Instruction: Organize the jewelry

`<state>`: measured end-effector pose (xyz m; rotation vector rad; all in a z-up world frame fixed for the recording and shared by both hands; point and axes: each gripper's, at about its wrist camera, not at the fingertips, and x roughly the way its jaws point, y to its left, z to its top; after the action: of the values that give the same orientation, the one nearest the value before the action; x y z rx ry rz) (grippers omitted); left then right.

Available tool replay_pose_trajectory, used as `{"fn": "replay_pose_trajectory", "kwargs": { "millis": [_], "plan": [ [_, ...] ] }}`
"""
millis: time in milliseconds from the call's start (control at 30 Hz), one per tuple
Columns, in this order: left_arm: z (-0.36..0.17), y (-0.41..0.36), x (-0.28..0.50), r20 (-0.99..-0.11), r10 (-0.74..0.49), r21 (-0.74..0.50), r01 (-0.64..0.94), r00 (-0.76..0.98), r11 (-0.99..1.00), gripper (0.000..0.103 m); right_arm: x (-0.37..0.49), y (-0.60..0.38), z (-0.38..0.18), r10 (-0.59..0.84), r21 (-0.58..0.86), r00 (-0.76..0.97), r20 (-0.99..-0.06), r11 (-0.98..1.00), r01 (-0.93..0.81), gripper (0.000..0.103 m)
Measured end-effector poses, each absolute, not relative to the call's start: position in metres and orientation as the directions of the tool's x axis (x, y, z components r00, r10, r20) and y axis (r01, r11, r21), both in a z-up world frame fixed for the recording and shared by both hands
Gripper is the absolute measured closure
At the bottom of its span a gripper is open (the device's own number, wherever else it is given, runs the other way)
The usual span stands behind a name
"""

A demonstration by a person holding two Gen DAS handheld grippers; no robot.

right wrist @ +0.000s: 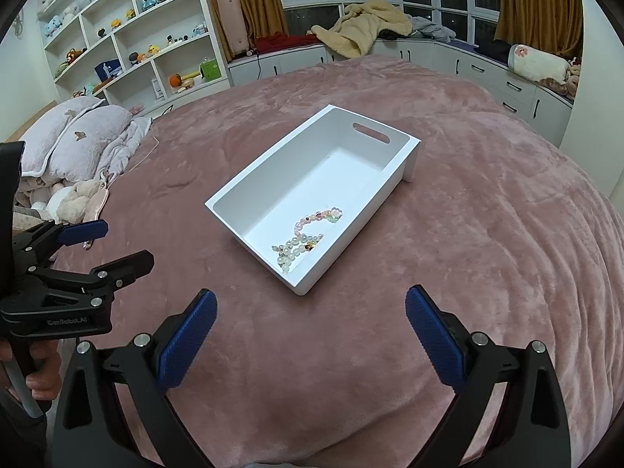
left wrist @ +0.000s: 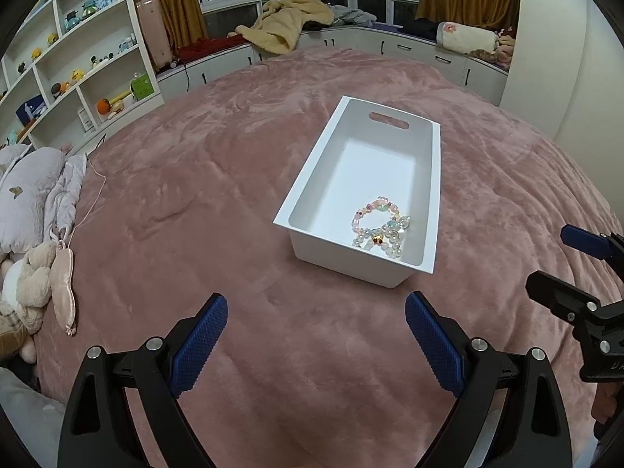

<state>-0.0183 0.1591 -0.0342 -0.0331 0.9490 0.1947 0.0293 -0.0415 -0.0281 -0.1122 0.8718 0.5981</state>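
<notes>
Two bead bracelets [left wrist: 380, 228] lie tangled together in the near end of a white bin [left wrist: 312, 191], close to its right wall; one is pinkish, the other made of pale pearly beads. The bin sits on a bed covered by a pink blanket [left wrist: 214, 179]. The left gripper [left wrist: 316, 335] hovers over the blanket just short of the bin, its blue fingers [left wrist: 201, 335] wide apart and empty. The right gripper [right wrist: 310, 331] hovers alongside, likewise spread and empty.

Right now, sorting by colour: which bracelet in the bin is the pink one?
The pink bracelet lies farther into the white bin; the pearly white bracelet sits against the near wall.
</notes>
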Motion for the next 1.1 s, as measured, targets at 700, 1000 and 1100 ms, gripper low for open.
{"fn": "replay_pose_trajectory", "kwargs": {
  "millis": [700,1000,1100],
  "plan": [
    [-0.029,0.157,-0.014,-0.807,0.151,0.059,-0.177,0.570,0.982,0.009,0.031,-0.041,-0.033,0.455,0.154,0.488,-0.745,0.829,-0.537,0.007],
    [-0.032,0.158,-0.011,-0.811,0.145,0.055,-0.174,0.566,0.983,0.009,0.033,-0.039,-0.039,0.461,0.171,0.477,-0.748,0.829,-0.533,0.007],
    [-0.033,0.159,-0.011,-0.814,0.144,0.051,-0.177,0.563,0.983,0.009,0.033,-0.038,-0.040,0.461,0.171,0.479,-0.747,0.830,-0.532,0.007]
  ]
}}
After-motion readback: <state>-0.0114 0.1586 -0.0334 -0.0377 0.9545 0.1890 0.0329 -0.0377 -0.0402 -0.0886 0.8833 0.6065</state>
